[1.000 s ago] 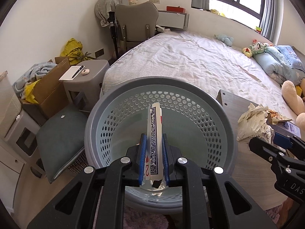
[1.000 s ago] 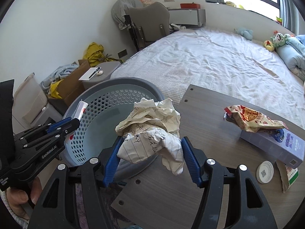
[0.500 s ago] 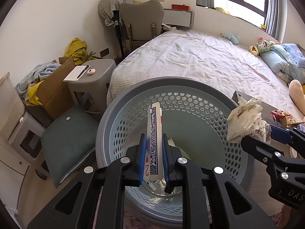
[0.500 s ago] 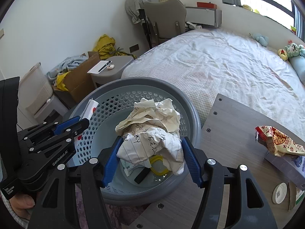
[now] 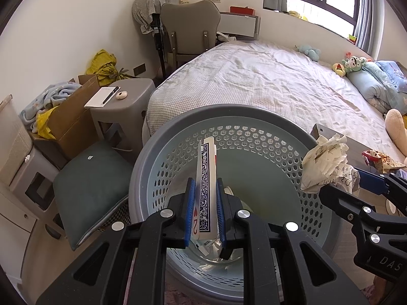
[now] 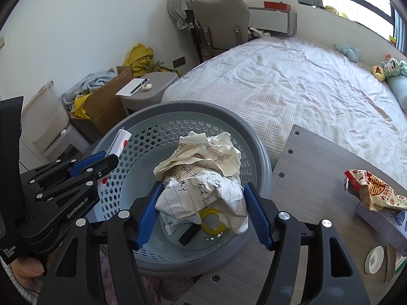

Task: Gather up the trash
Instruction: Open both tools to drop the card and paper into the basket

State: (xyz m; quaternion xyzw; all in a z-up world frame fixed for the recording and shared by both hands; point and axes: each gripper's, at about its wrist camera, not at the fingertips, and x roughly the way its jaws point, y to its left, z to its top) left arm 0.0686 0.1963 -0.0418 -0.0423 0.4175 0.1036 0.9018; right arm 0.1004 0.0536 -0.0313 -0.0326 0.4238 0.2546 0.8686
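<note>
Grey-rimmed and pale blue inside, the perforated basket (image 6: 257, 157) sits beside the desk (image 6: 318, 172) at the foot of the bed (image 6: 305, 81), and both hands hang over its mouth with loads in their grip. The left gripper (image 5: 204, 211) is closed flat on a few playing cards (image 5: 205, 178), held upright on edge above the basket's middle, a red two of hearts showing at the bottom. The right gripper (image 6: 202, 213) is clamped, fairly wide, around a ball of crumpled handwritten paper (image 6: 203, 178) above the basket floor, where a yellow ring (image 6: 212, 219), a dark block and some scraps already lie. The step in hand appears to be the drop: each load is over the opening, so the next move calls only for the jaws to part, letting cards and paper fall inside. A snack wrapper (image 6: 374, 190) and a round white lid (image 6: 374, 255) on the desk look like likely later pickups.
</note>
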